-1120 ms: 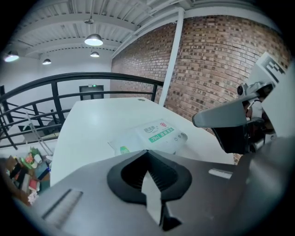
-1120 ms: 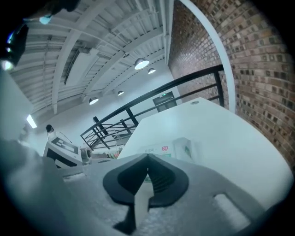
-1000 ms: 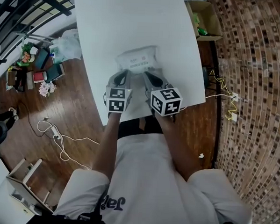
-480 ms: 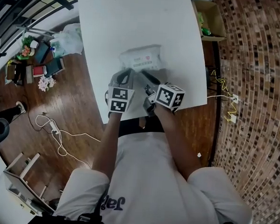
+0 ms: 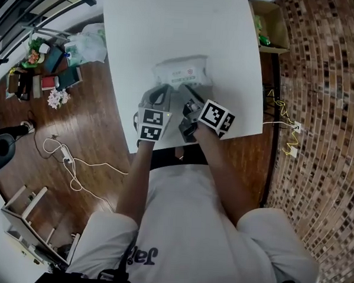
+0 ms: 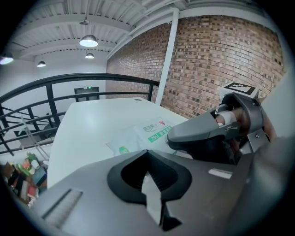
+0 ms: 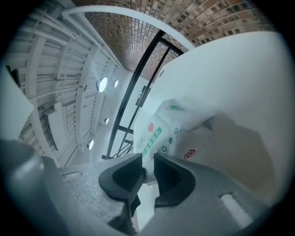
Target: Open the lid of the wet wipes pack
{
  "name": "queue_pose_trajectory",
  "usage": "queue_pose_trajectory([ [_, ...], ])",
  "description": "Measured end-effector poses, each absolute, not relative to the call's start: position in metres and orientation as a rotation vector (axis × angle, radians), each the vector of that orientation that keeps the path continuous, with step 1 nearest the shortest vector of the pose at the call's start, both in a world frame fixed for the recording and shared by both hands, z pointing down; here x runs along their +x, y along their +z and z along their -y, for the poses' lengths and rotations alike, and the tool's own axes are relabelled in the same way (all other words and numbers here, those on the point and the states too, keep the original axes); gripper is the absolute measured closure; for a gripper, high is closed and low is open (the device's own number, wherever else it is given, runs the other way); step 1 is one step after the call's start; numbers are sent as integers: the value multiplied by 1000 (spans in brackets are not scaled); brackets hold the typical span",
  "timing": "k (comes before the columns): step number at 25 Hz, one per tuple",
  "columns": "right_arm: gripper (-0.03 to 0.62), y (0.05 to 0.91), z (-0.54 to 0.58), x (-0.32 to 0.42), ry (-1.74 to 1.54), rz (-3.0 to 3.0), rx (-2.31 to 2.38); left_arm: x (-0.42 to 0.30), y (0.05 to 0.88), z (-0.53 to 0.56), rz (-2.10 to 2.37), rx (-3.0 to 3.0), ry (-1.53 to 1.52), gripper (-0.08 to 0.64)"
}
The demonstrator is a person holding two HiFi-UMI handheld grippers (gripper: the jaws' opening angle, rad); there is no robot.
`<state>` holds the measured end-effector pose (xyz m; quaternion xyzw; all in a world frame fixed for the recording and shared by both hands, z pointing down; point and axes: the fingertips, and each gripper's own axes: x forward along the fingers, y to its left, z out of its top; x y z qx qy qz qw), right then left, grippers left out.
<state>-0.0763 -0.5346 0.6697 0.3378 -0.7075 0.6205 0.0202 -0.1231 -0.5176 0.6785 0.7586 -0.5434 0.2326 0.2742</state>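
The white wet wipes pack (image 5: 182,72) with green print lies on the white table (image 5: 171,25), just beyond both grippers. My left gripper (image 5: 160,93) is at the pack's near left corner. In the left gripper view its pads (image 6: 148,177) are shut on a thin white sliver of the pack's edge, with the rest of the pack (image 6: 143,136) ahead. My right gripper (image 5: 183,94) sits at the pack's near right edge, rolled to one side. Its jaws (image 7: 147,173) are opening, and a white bit of the pack (image 7: 159,133) stands between the pads.
An open cardboard box (image 5: 269,27) stands beside the table's far right corner. Bags, books and other clutter (image 5: 50,78) lie on the wooden floor at the left, with a white cable (image 5: 69,165) nearer. The table's near edge runs just under the grippers.
The right gripper has rolled, so its marker cube is now tilted, and it has sunk a little towards the pack. The left gripper has stayed put.
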Motion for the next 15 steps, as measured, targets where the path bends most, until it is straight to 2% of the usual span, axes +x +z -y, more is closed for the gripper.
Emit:
queue_pose_trajectory([
  [3,535,672,534,-77,1939,2153,1081,-124,678,517,1462,2042,628,545],
  [6,500,670,534,-79,1912,2128,1108,-125,678,517,1467,2042,628,545],
  [11,478,667,535,-80,1914,2126,1130,-123,678,518,1467,2041,626,545],
  [15,379,659,538,-87,1954,2118,1159,-124,678,518,1471,2043,621,545],
])
